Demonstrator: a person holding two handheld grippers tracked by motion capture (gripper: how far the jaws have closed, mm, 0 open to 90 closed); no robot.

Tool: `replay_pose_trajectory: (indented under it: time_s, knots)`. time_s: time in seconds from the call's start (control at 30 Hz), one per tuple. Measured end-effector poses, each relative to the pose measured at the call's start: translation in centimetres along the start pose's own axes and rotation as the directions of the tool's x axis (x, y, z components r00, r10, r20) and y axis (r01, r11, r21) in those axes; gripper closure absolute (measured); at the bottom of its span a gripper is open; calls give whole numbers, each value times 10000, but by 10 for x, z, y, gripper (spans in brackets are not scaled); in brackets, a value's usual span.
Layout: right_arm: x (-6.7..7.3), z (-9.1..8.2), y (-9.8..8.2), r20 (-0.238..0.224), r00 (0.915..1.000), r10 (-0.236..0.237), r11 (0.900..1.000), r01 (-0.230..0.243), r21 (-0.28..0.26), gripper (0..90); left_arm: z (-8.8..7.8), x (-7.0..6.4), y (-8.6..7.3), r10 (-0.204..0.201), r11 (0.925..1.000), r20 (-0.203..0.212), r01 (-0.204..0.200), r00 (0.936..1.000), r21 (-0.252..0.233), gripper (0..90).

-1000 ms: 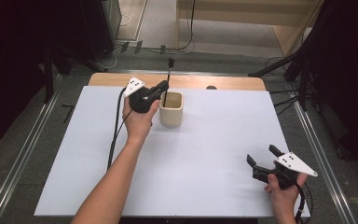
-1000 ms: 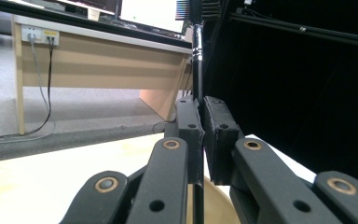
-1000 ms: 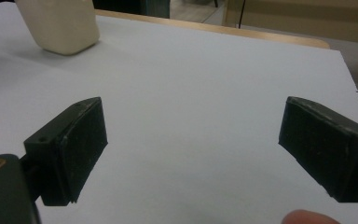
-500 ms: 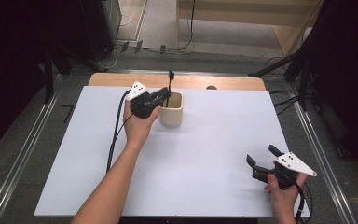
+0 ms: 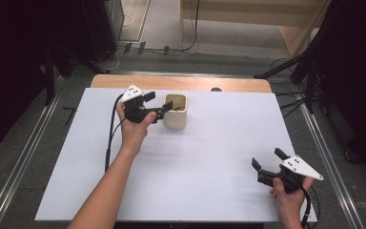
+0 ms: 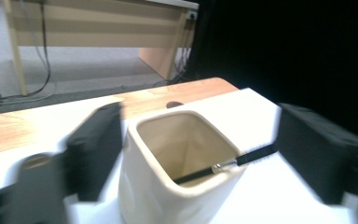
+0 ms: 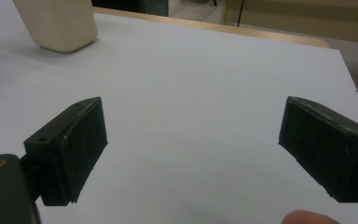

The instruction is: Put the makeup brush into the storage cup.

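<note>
A cream square cup [image 5: 176, 114] stands at the back of the white table top [image 5: 195, 162]. A thin black pen [image 6: 223, 164] with a silver band leans inside the cup [image 6: 168, 191], its end resting over the rim. My left gripper [image 5: 158, 106] hovers just left of the cup; its jaws have just been opening and now stand wide, with nothing pressed between them. In the left gripper view the left gripper [image 6: 200, 126] straddles the cup from a short way off. My right gripper [image 5: 268, 160] rests open near the front right; the right gripper [image 7: 191, 135] has only bare table between its jaws.
A wooden strip [image 5: 181, 83] runs along the table's back edge, with a small dark hole [image 5: 215, 89] in it. Metal rails [image 5: 329, 157] flank the table. Cables and a wooden desk [image 5: 248, 12] lie on the floor behind.
The pen stood upright in the left jaws above the cup; now it lies inside the cup. The left jaws have opened and the hand has drawn slightly left. The right hand has not moved.
</note>
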State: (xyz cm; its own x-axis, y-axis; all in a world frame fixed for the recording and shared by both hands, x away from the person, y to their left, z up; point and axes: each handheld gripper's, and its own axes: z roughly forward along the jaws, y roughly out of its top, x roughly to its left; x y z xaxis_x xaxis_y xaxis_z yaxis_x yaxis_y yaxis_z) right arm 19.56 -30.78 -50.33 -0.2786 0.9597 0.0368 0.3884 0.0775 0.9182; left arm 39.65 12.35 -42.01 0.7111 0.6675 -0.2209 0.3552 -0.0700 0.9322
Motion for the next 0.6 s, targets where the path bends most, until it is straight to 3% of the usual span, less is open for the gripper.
replay_pose_trajectory:
  time_s: [0.07,0.13,0.33,0.6]
  knots:
    - [0,0,0,4,10000,-13,10000,13,2,87,-6,1,1,-81,9999,176,84,9998,-131,3]
    - [0,0,0,9,10000,-27,10000,27,-10,87,-10,2,1,-213,9996,312,219,9993,-175,0]
    - [0,0,0,19,10000,-3,10000,3,-23,87,-25,-1,-4,392,9992,-107,-393,9992,-55,0]
    - [1,0,0,11,10000,9,10000,-9,0,87,-43,-2,-13,467,9985,27,-466,9989,-304,0]
